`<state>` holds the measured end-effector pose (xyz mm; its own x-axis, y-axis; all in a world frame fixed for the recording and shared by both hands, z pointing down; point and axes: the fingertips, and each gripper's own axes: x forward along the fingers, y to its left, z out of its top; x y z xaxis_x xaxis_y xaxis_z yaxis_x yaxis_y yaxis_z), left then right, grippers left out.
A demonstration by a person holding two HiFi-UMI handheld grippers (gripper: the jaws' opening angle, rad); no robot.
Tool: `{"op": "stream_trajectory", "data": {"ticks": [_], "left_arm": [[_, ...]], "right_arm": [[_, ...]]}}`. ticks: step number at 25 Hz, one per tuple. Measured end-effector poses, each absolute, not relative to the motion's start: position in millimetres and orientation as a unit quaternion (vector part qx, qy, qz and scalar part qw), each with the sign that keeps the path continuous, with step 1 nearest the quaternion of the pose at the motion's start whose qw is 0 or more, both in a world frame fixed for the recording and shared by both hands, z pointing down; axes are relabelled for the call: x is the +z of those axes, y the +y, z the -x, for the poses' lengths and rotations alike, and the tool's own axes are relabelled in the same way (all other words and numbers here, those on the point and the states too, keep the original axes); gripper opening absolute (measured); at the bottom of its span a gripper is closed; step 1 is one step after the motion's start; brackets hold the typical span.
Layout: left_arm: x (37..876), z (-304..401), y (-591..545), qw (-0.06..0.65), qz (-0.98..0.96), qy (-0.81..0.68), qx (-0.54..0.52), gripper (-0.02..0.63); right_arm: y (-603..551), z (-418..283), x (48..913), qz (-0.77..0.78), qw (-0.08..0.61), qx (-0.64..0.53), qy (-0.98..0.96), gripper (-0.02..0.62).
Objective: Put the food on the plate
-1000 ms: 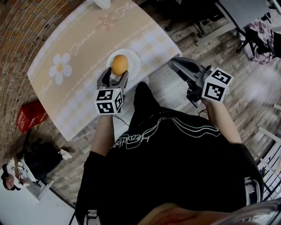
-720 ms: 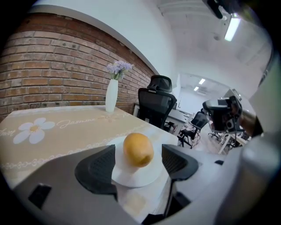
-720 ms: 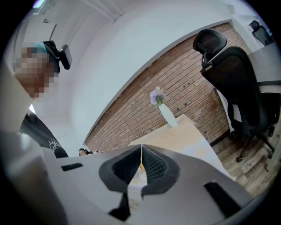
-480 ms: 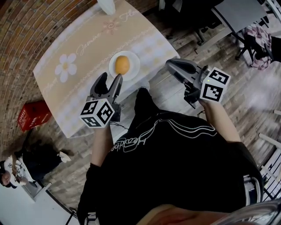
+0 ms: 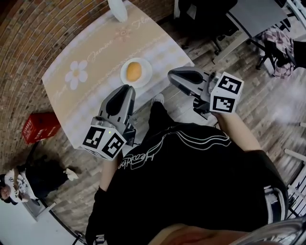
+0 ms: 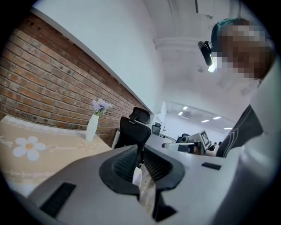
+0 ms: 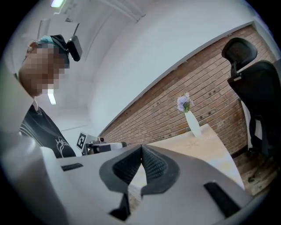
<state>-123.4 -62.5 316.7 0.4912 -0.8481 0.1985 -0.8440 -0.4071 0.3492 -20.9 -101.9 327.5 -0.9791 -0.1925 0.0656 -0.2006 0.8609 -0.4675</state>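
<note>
Sitting on one plate (image 5: 147,72): one food item (image 5: 134,71); one vase (image 5: 117,9) on one table (image 5: 93,60).

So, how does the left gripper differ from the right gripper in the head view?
The left gripper points up the picture toward the plate; the right gripper points sideways, leftward, near the table's corner. The left gripper's jaws have just been closing, with nothing between them; the right gripper's rest together. Both are empty.

The worktop (image 5: 95,57) is covered in matt printed cloth. The white plate (image 5: 147,66) looks smooth and glossy, the brick wall (image 6: 48,88) rough, and the floor (image 5: 248,91) wood-grained.
</note>
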Motion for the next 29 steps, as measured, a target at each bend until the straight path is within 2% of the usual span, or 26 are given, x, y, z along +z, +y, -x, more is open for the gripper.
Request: {"op": "stream_trajectory", "data": {"ticks": [2, 5, 29], "left_arm": [[312.9, 116.1, -59.6, 0.196, -0.844, -0.499, -0.001, 0.022], [310.6, 109.1, -61.8, 0.207, -0.848, -0.489, -0.008, 0.011], [327.8, 107.9, -59.7, 0.227, -0.833, -0.505, 0.02, 0.009]], "right_arm": [[-95.4, 22.7, 325.4, -0.095, 0.008, 0.24, -0.966, -0.003], [-92.1, 24.9, 325.0, -0.091, 0.021, 0.224, -0.97, -0.003], [-94.7, 23.0, 337.5, -0.095, 0.029, 0.221, -0.97, -0.003]]}}
